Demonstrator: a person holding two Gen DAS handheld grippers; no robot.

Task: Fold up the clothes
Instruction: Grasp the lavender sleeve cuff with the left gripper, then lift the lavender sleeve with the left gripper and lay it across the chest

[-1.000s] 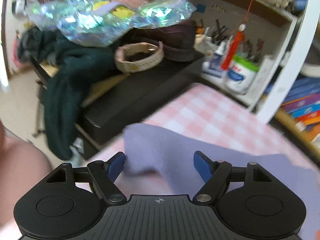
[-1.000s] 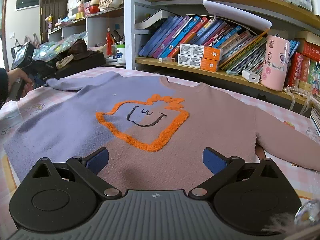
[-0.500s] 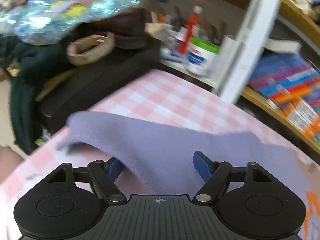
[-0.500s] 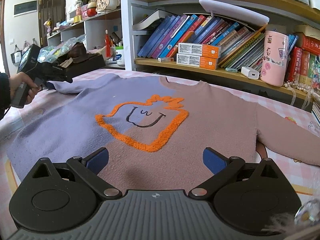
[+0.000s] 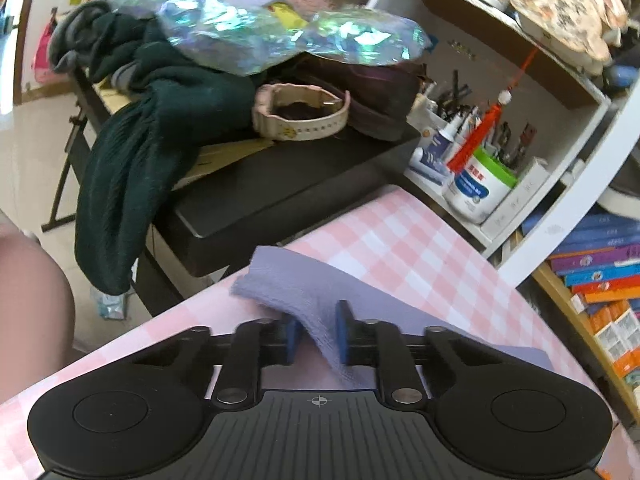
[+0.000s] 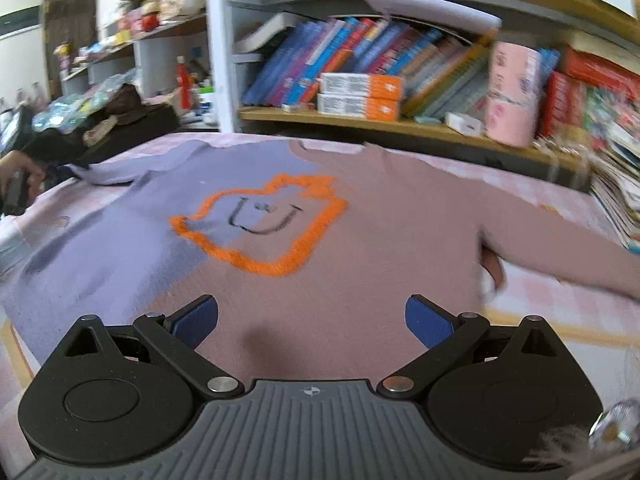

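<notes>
The sweater (image 6: 360, 216) lies spread flat, face up, on the checked table (image 5: 404, 240) — body and both sleeves out, no fold showing. The left gripper (image 5: 318, 338) is clamped on the purple sleeve (image 5: 304, 284) near its cuff; the right gripper (image 6: 312, 316) hovers spread wide over the hem, holding nothing.
</notes>
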